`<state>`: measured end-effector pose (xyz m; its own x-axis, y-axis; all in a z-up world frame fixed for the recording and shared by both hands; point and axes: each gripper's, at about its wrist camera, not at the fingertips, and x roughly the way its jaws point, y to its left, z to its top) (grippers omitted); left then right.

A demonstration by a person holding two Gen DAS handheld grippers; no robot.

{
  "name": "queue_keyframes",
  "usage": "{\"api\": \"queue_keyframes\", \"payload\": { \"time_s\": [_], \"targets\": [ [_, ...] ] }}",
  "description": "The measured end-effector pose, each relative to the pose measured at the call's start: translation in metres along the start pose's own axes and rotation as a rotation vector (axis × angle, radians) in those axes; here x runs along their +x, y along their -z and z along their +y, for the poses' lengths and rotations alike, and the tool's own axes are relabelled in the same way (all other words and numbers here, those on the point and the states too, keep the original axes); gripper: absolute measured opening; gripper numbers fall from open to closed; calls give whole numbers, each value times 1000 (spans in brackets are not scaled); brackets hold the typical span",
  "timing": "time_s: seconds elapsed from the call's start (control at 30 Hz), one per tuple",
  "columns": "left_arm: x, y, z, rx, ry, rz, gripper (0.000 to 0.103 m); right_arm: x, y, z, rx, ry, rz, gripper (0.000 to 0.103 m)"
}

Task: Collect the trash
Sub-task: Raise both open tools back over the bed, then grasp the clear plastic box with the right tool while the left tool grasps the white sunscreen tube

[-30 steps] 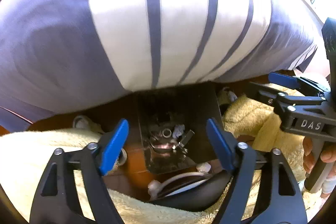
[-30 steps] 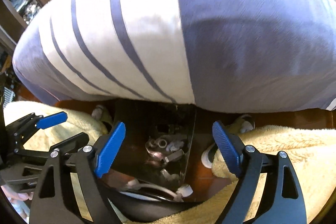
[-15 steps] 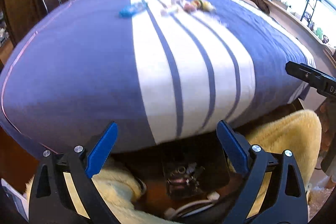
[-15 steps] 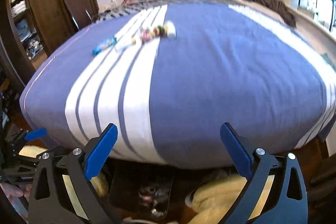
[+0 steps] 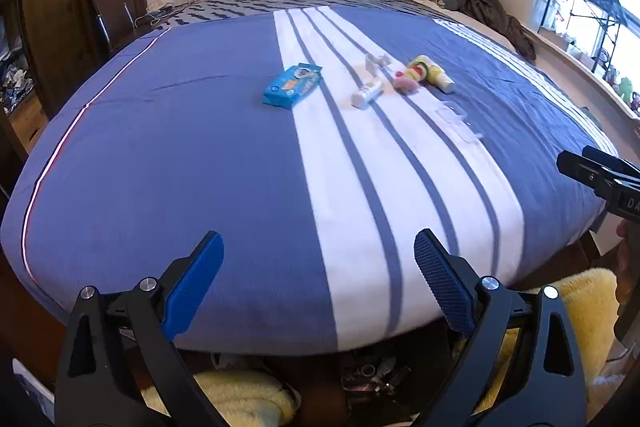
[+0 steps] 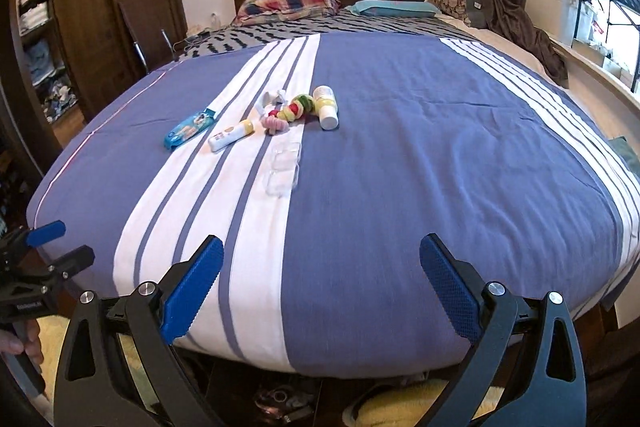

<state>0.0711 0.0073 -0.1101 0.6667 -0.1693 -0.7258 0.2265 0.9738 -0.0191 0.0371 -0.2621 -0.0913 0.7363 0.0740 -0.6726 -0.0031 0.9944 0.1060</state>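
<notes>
Both grippers, left (image 5: 316, 281) and right (image 6: 322, 283), jaws wide apart and empty; litter cluster (image 6: 280, 115) at twelve o'clock, well ahead on bedspread (image 6: 420, 167)

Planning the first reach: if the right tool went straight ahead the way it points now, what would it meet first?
Probably the bedspread itself, bare blue cloth short of the clear plastic container; depth is hard to judge.

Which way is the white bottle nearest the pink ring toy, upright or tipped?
Tipped: the white bottle lies flat on the bedspread.
</notes>
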Motion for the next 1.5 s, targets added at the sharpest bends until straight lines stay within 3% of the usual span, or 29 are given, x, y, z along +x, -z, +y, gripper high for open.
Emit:
{"api": "queue_keyframes", "payload": {
  "time_s": [0.4, 0.53, 0.7, 0.73, 0.77, 0.8, 1.0, 1.17, 1.5],
  "targets": [
    [51, -32, 6, -9, 24, 35, 91, 75, -31, 19, -24, -27, 50, 96],
    [63, -39, 6, -4, 29, 43, 91, 100, -37, 32, -52, -44, 80, 80],
    [77, -49, 6, -2, 39, 55, 91, 123, -39, 44, -118, 21, 83, 66],
    [79, -51, 5, -2, 42, 56, 91, 124, -39, 44, -122, 26, 78, 56],
    [83, -54, 4, 0, 48, 57, 91, 124, -40, 43, -127, 30, 71, 39],
    [86, -56, 3, 2, 54, 57, 91, 124, -42, 42, -125, 31, 68, 34],
    [118, -78, -12, 22, 115, 75, 87, 120, -54, 25, -83, 5, 59, 34],
    [145, -98, -28, 53, 124, 84, 68, 119, -61, 11, -35, -34, 64, 34],
    [177, -127, -51, 82, 125, 97, 44, 120, -60, -2, -27, -36, 65, 34]
  ]
}}
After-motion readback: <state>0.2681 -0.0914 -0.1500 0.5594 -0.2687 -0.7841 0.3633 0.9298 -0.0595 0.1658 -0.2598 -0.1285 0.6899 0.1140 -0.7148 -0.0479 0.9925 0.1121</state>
